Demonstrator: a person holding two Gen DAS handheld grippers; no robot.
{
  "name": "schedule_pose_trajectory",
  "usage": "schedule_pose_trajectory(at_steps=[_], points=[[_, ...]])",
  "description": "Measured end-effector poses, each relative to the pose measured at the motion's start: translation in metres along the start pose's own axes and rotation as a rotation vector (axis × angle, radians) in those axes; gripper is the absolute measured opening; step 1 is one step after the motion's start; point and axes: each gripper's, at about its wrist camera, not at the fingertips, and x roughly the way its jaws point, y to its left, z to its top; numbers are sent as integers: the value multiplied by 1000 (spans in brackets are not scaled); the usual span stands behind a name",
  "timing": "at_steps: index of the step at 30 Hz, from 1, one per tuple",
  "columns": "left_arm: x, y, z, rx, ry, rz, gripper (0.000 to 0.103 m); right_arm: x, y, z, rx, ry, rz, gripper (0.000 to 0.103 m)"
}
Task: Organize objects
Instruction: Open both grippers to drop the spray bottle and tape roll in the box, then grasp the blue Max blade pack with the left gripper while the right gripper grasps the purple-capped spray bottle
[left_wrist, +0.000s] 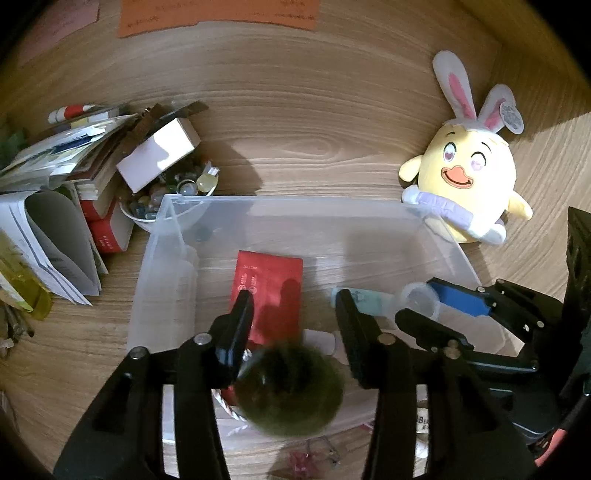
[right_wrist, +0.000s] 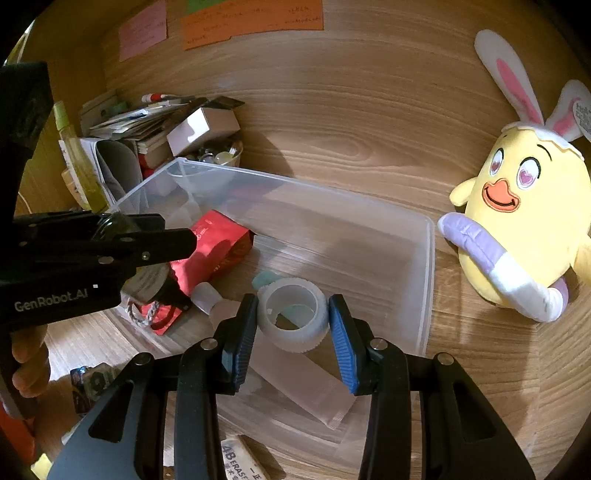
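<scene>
A clear plastic bin (left_wrist: 448, 236) (right_wrist: 428, 258) lies on the wooden desk. Inside are a red packet (left_wrist: 271, 291) (right_wrist: 210, 251), a teal item (left_wrist: 371, 301) and a flat clear sleeve (right_wrist: 306, 384). My left gripper (left_wrist: 293, 325) is open over the bin; a dark green fuzzy pom-pom (left_wrist: 291, 391) sits blurred below its jaws, apparently loose. My right gripper (right_wrist: 291, 328) has blue pads on either side of a white tape roll (right_wrist: 293, 314); it also shows in the left wrist view (left_wrist: 424, 306). Whether the pads touch the roll is unclear.
A yellow chick plush with bunny ears (left_wrist: 467, 173) (right_wrist: 521, 218) leans by the bin's right side. A pile of books, papers, a white box (left_wrist: 159, 155) and a bowl of glass beads (left_wrist: 177, 195) stands left. An eraser (right_wrist: 240, 461) lies near the front.
</scene>
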Motion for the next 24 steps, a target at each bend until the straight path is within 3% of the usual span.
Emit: schedule_pose_trajectory(at_steps=[4, 7, 12, 21, 24], points=[[-7, 1, 1, -3, -15, 0, 52, -2, -1, 1, 2, -8, -7, 53], [-13, 1, 2, -4, -23, -5, 53, -4, 2, 1, -11, -16, -8, 54], [-32, 0, 2, 7, -60, 5, 64, -14, 8, 2, -29, -36, -10, 54], [-73, -4, -9, 41, -129, 30, 87, -51, 8, 1, -13, -107, 10, 72], [-82, -2, -18, 48, -134, 45, 88, -62, 7, -4, -5, -120, 18, 72]])
